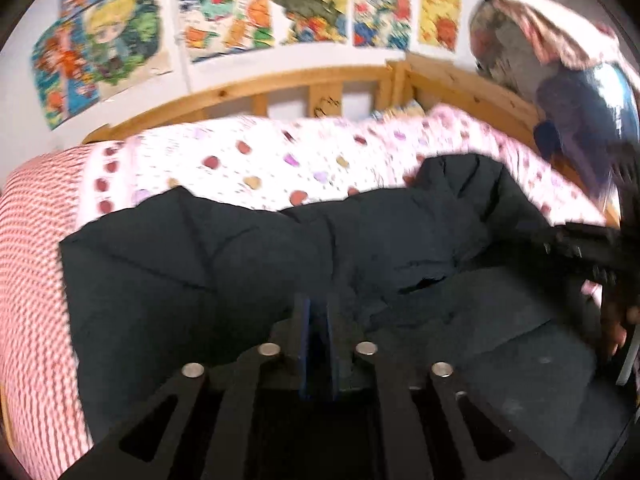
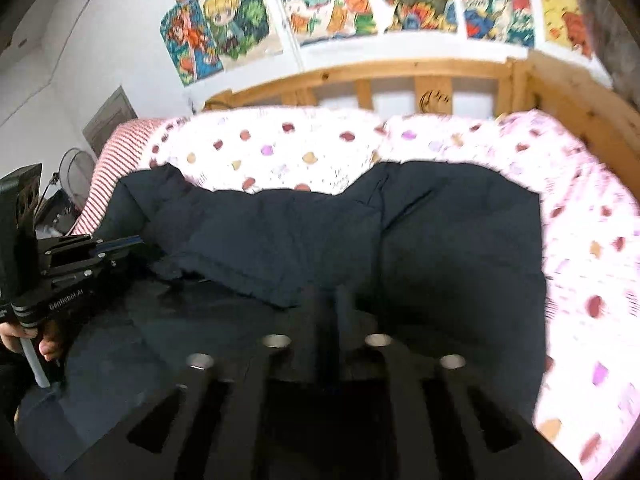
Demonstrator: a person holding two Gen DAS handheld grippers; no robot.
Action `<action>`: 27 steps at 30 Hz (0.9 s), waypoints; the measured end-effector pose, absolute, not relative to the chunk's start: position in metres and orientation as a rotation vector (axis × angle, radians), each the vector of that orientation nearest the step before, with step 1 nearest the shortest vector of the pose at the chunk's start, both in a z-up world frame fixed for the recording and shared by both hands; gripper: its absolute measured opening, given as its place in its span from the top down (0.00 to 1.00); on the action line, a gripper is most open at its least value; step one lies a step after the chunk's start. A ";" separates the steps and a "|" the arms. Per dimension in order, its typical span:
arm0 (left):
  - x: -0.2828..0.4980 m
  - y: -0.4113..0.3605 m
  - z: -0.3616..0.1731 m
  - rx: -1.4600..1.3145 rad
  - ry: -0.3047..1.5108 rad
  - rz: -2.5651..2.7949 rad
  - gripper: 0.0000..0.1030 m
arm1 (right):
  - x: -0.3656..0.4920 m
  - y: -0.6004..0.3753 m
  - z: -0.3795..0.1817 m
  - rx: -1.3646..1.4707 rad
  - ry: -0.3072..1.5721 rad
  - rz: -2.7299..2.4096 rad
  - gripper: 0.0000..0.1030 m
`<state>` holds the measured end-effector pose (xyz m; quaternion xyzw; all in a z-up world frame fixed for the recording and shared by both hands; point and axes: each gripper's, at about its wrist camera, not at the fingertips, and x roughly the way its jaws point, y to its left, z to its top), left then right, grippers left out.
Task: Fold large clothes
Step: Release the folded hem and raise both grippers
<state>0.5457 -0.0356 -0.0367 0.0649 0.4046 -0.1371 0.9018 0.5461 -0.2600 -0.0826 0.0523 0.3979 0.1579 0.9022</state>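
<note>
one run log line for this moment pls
task: fold large clothes | item: dark puffer jacket on spotted bedsheet | left gripper: shut | right gripper: shut | frames blurred

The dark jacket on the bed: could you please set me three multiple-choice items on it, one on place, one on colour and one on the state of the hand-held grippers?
1. What does the jacket lie on?
A. a bare wooden floor
B. a spotted bedcover
C. a glass desk

2. What colour is the jacket?
A. dark navy, nearly black
B. bright yellow
C. white

3. How does the left hand-held gripper stand?
A. wide open
B. fingers closed together
C. out of view

Answers:
1 B, the pink-spotted bedcover shows all round its far edge.
2 A, both views show it dark navy.
3 B, the left wrist view shows the blue-padded fingers pressed together above the fabric.
</note>
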 end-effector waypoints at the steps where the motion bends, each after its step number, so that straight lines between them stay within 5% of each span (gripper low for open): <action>1: 0.542 -0.034 -0.030 0.105 0.834 -0.284 0.82 | 0.545 -0.272 -0.076 0.112 0.809 0.329 0.56; 5: 0.514 -0.032 -0.007 0.055 0.779 -0.279 0.42 | 0.510 -0.283 -0.042 0.092 0.737 0.329 0.51; 7: 0.493 -0.031 0.007 0.038 0.739 -0.279 0.32 | 0.489 -0.286 -0.026 0.075 0.705 0.331 0.51; 18: 0.387 -0.017 0.062 0.007 0.631 -0.272 0.01 | 0.392 -0.308 0.033 0.068 0.599 0.348 0.25; 27: 0.315 -0.016 0.081 0.027 0.581 -0.269 0.00 | 0.323 -0.311 0.055 0.064 0.545 0.362 0.14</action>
